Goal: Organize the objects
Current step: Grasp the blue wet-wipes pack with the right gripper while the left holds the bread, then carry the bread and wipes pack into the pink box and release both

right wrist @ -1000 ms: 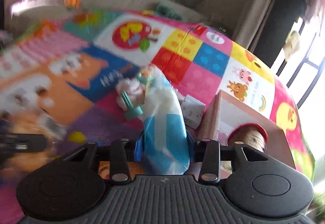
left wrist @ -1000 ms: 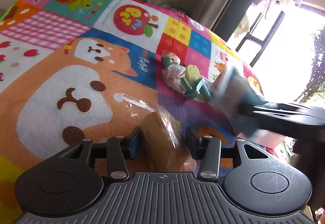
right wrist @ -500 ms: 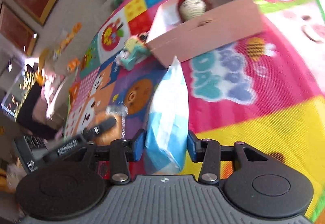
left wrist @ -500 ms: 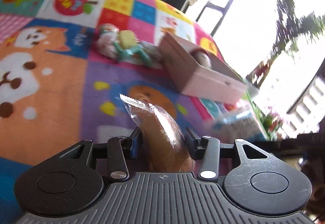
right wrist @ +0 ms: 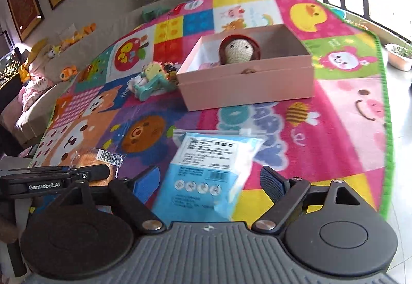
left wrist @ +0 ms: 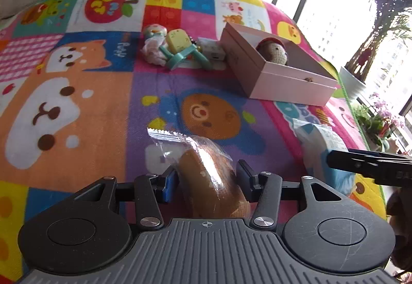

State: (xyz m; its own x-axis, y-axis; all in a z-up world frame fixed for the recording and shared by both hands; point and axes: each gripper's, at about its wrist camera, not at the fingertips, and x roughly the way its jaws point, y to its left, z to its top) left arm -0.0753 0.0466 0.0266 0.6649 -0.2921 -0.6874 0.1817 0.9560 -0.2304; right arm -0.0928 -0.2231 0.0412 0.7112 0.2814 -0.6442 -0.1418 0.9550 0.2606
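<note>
Left gripper [left wrist: 207,175]: the brown bread roll in a clear plastic wrapper [left wrist: 211,181] sits between the two fingers, its crimped end pointing forward past the fingertips. The jaws stand narrow against the wrapper's flanks; the left blue pad [left wrist: 168,184] touches the wrapper, and the roll appears clamped, though contact on the right side is partly hidden by the wrapper's bulge.

Right gripper [right wrist: 209,181]: the flat blue-and-white printed plastic packet [right wrist: 208,170] lies between the fingers, label side up, tilted forward onto the mat. The jaws are spread wide. Clear gaps show between the packet and both blue pads [right wrist: 146,181], so the packet is released and lies free.

Beyond the fingers, both items rest over the multicoloured cartoon play mat [right wrist: 334,114]. The open pink cardboard box [right wrist: 247,85] stands ahead of the right gripper, well apart from the packet. Inside its far end is a knitted doll head with a red cap [right wrist: 238,50]. Just beside the box's left wall lies a cluster of small toys, including a teal and yellow plastic toy [left wrist: 180,52] and a small white carton [left wrist: 212,48].

In the right wrist view, the left gripper and its roll appear at the lower left, near the packet but apart from it.
</note>
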